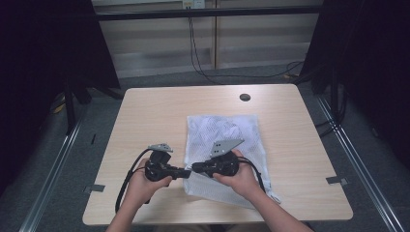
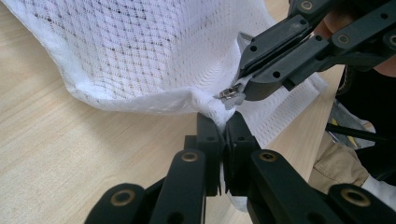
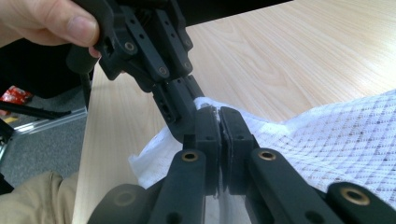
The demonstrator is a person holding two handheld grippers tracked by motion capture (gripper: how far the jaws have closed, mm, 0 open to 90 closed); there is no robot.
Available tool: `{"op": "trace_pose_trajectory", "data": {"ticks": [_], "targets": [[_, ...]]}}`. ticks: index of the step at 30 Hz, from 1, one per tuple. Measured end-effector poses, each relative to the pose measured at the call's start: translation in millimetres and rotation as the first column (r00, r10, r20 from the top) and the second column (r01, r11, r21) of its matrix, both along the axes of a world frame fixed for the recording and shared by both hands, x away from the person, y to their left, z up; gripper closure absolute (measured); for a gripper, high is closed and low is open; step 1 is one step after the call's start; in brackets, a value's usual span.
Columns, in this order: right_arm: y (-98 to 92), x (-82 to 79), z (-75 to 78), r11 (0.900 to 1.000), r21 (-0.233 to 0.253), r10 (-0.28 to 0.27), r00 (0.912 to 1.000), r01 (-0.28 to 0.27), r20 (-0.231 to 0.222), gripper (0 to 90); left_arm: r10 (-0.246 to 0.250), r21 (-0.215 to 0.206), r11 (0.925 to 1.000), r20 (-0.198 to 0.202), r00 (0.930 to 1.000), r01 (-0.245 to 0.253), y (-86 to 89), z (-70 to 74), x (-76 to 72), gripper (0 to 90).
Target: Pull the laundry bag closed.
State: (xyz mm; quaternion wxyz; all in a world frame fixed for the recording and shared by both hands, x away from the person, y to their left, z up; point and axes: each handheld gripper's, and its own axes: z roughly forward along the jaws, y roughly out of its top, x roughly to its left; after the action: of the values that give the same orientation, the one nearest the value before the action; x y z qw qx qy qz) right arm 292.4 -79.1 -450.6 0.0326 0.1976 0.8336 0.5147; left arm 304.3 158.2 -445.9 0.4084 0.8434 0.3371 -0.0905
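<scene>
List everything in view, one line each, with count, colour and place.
white mesh laundry bag: one, white, lying flat on the table's middle-right.
small metal zipper pull: one, silver, at the bag's near-left corner, pinched by the right tool.
light wooden table: one, pale wood.
round cable grommet: one, dark, far edge of the table.
left tool: one, black, shut on the bag's edge.
right tool: one, black, shut on the zipper pull.

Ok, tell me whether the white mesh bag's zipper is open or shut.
Cannot tell: both grippers are clamped at the white mesh bag's corner, hiding its zipper line.
</scene>
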Motion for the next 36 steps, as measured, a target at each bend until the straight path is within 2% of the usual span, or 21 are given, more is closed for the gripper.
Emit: {"op": "trace_pose_trajectory", "data": {"ticks": [5,6,8,10,14,16,17,19,21,27,36], "targets": [[-2.8,-1.4,-0.4,1.000,-0.009,0.001,0.9999,-0.001,0.013,87.0,0.005,-0.016,0.9999,-0.017,0.9998,-0.005,-0.6,-0.5,-0.2,87.2],[-2.7,-1.9,-0.1,1.000,-0.006,0.002,0.9997,-0.002,0.023,87.0,0.000,-0.010,0.9999,-0.010,1.0000,-0.001,-0.7,0.0,-0.1,87.1],[-2.6,-1.6,-0.2,1.000,-0.011,0.004,0.9994,-0.003,0.035,87.0,0.003,-0.024,0.9997,-0.021,0.9998,-0.004,-1.1,0.3,-0.5,86.1],[-2.3,-1.3,-0.2,1.000,-0.006,0.006,0.9993,-0.006,0.037,87.0,-0.003,-0.031,0.9995,-0.029,0.9996,0.002,-1.4,1.1,-0.5,83.3],[-1.7,-0.6,-0.8,1.000,-0.013,0.002,0.9991,-0.002,0.042,87.0,-0.002,-0.025,0.9997,-0.018,0.9998,0.002,-2.0,2.0,0.6,75.3],[-2.1,-0.3,-0.7,1.000,-0.014,0.005,0.9990,-0.005,0.044,86.9,0.001,-0.023,0.9997,-0.014,0.9999,-0.001,-1.4,2.6,0.5,75.0],[-2.4,-0.3,-0.4,1.000,-0.016,0.006,0.9988,-0.005,0.049,87.0,0.004,-0.023,0.9997,-0.014,0.9999,-0.005,-1.1,3.2,0.5,75.3],[-2.8,-0.5,-0.2,1.000,-0.020,0.011,0.9986,-0.010,0.052,87.0,0.005,-0.020,0.9998,-0.024,0.9997,-0.006,-0.5,4.5,0.5,83.2],[-3.1,-0.9,0.1,1.000,-0.020,0.008,0.9985,-0.007,0.054,87.0,0.013,-0.021,0.9997,-0.035,0.9993,-0.014,-0.8,4.6,0.8,86.4],[-7.6,-3.4,0.6,1.000,-0.005,0.013,0.9986,-0.013,0.051,87.0,0.014,-0.041,0.9990,-0.052,0.9985,-0.016,1.0,5.3,0.5,87.4],[-13.3,-5.7,-1.7,1.000,-0.011,0.023,0.9978,-0.023,0.062,87.1,0.012,-0.026,0.9996,-0.050,0.9987,-0.013,-3.0,6.2,-1.2,87.6]]}}
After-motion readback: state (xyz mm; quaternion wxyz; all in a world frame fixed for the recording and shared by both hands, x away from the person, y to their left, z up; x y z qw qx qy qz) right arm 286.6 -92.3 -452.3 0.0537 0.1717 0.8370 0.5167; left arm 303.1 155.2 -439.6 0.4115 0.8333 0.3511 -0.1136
